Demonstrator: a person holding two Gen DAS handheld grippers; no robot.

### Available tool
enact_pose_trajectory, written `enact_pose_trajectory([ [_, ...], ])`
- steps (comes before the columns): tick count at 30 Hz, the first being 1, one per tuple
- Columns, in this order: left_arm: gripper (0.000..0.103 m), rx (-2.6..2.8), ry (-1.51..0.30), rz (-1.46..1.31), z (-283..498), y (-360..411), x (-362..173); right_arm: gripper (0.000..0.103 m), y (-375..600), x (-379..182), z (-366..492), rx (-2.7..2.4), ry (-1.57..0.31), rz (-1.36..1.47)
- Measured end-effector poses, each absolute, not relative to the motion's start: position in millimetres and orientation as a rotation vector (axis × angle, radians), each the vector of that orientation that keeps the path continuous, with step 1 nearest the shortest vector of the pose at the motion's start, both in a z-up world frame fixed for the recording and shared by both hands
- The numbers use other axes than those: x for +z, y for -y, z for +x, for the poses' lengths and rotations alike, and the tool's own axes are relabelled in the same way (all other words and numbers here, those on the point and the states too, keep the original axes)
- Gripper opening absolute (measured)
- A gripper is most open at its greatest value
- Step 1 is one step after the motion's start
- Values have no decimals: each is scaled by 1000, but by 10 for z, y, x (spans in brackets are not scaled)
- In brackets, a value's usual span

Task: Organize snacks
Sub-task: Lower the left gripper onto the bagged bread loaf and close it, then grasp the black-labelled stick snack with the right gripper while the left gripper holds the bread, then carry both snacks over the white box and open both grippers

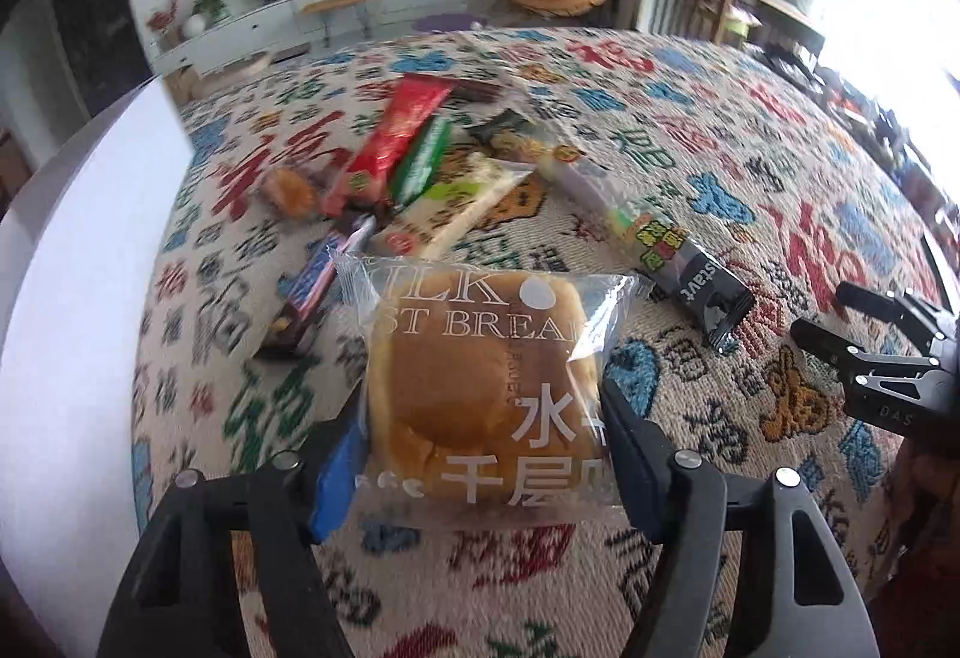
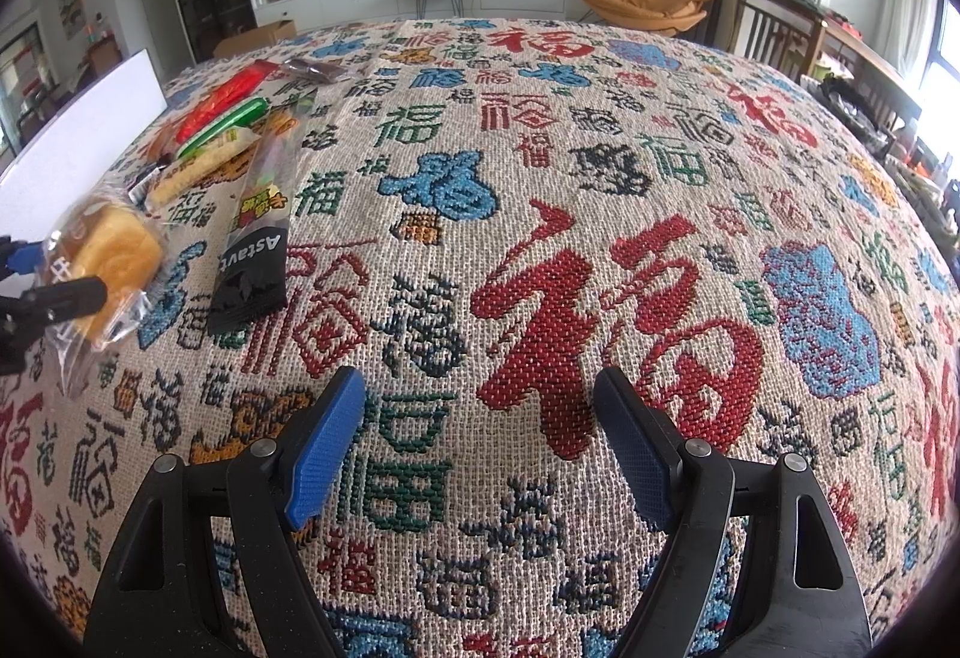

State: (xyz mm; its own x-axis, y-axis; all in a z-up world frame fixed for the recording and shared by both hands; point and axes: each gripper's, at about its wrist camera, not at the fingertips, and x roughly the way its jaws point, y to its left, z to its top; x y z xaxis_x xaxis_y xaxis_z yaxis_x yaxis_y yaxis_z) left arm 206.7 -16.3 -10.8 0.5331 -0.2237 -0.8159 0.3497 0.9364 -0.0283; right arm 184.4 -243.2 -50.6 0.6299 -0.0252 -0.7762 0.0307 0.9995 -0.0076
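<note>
Your left gripper (image 1: pixel 480 454) has the wrapped bread bun (image 1: pixel 480 370) pinched between its pads, packet lifted off the patterned tablecloth (image 1: pixel 690 129), just in front of the snack pile (image 1: pixel 414 166). Looks like you're mid-carry, probably toward the white box (image 1: pixel 78 298) on your left (can't see inside it, so that's a guess). Bread squishes and the wrapper is slick, so I'd keep the squeeze light and the packet level so it doesn't slide out. Watch the loose wrapper ends near the black snack stick (image 1: pixel 678 262) close by. Your right gripper (image 2: pixel 480 442) is spread wide with nothing in it, low over bare cloth well apart from the pile, so it's free to go for that stick.
</note>
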Motion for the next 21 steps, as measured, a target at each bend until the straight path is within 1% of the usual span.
enact_pose_trajectory([
  [3, 69, -355, -921, 59, 1801, -38, -53, 82, 2510, -470, 1855, 11, -885, 77],
  [4, 69, -353, -909, 31, 1684, -119, -26, 80, 2562, -416, 1887, 22, -897, 137],
  [6, 69, -345, -885, -17, 1491, -255, 38, 80, 2530, -230, 1986, 62, -881, 197],
  [8, 69, -332, -864, -69, 1327, -381, 126, 81, 2265, 0, 2243, 128, -861, 126],
  [10, 69, -322, -837, -124, 1166, -522, 262, 81, 1948, 61, 2620, 213, -923, 47],
  [13, 69, -313, -782, -175, 950, -712, 507, 81, 1515, -121, 3278, 263, -1067, -53],
  [16, 69, -296, -737, -181, 740, -901, 755, 78, 1233, -447, 3636, 230, -1182, -175],
  [17, 69, -293, -723, -183, 695, -961, 821, 71, 1193, -494, 3667, 224, -1192, -198],
  [18, 69, -288, -708, -189, 638, -1033, 893, 56, 1189, -462, 3666, 219, -1169, -191],
  [19, 69, -287, -695, -200, 598, -1098, 948, 34, 1215, -436, 3661, 225, -1180, -156],
  [20, 69, -287, -686, -211, 568, -1164, 993, 24, 1255, -422, 3646, 208, -1197, -133],
  [21, 69, -285, -679, -220, 544, -1217, 1023, 22, 1313, -405, 3612, 198, -1214, -98],
])
